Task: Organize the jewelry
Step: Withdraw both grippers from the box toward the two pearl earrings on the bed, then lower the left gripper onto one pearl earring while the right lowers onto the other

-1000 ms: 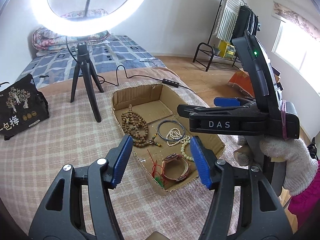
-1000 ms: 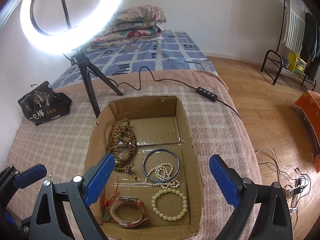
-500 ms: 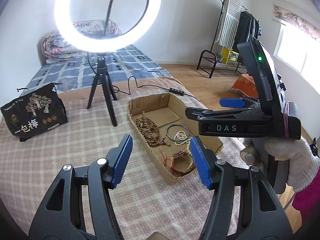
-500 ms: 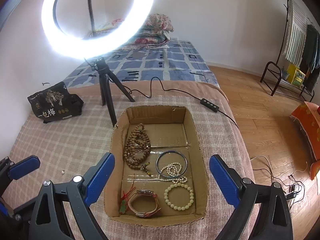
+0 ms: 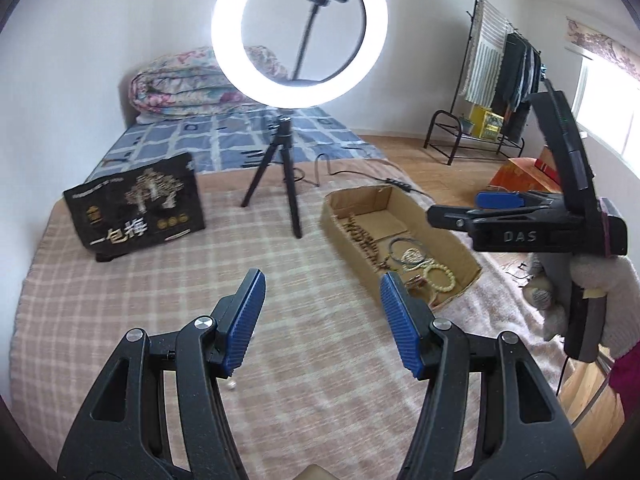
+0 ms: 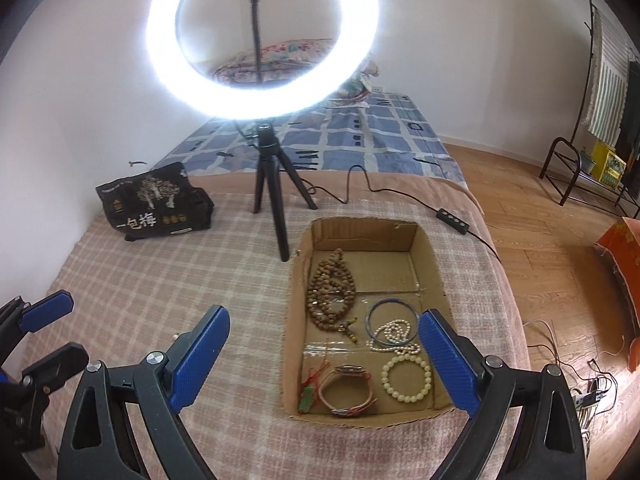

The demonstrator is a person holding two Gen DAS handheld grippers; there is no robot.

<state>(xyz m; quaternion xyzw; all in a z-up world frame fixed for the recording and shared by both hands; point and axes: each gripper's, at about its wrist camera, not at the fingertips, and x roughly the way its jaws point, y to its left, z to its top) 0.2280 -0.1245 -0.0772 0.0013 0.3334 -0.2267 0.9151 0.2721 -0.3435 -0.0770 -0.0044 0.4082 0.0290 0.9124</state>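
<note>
Cardboard box point(image 6: 422, 236) sits on checked bed cover point(image 6: 160, 280) w/ wooden bead strand point(image 6: 330, 292), bangle point(image 6: 392, 320), pearls, cream bead bracelet point(image 6: 406, 376) & watch point(image 6: 346, 390) inside. Left claw point(image 5: 322, 320) wide, nothing held, above cover left of box. Right claw point(image 6: 324, 360) wide, nothing held, over box's near end.

The box point(image 6: 362, 230) is matt brown cardboard with clear glossy tape on its floor. In it, rough wooden beads point(image 6: 330, 292), a smooth dark bangle point(image 6: 392, 322), glossy pearls point(image 6: 394, 332) and cream beads point(image 6: 406, 376). The blanket point(image 6: 160, 280) is coarse woven check cloth. The far left bag point(image 6: 154, 206) looks glossy black. Ribbed blue pads point(image 6: 200, 360) sit on matt black plastic.
</note>
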